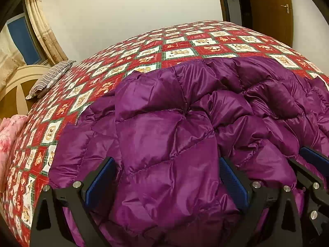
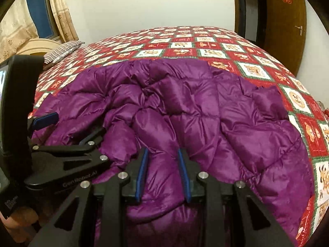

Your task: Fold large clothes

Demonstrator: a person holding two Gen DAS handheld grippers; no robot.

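We pinched a ridge of the coat (image 2: 185, 111) between the right gripper's (image 2: 163, 175) fingers, its hem edge bunched right at the pads. The left gripper's (image 1: 166, 185) fingers stood spread, a wide swell of padding between them; whether they pressed it we could not tell. We judged ourselves mid-fold, lifting the near edge; next it wanted carrying forward, past the fingertips, over the far half, both hands level. Beyond the fingers the coat lay on the bed (image 1: 176, 41). Only the left view showed a pink cloth (image 1: 9, 135) left of its fingers; only the right showed the coat's right edge.
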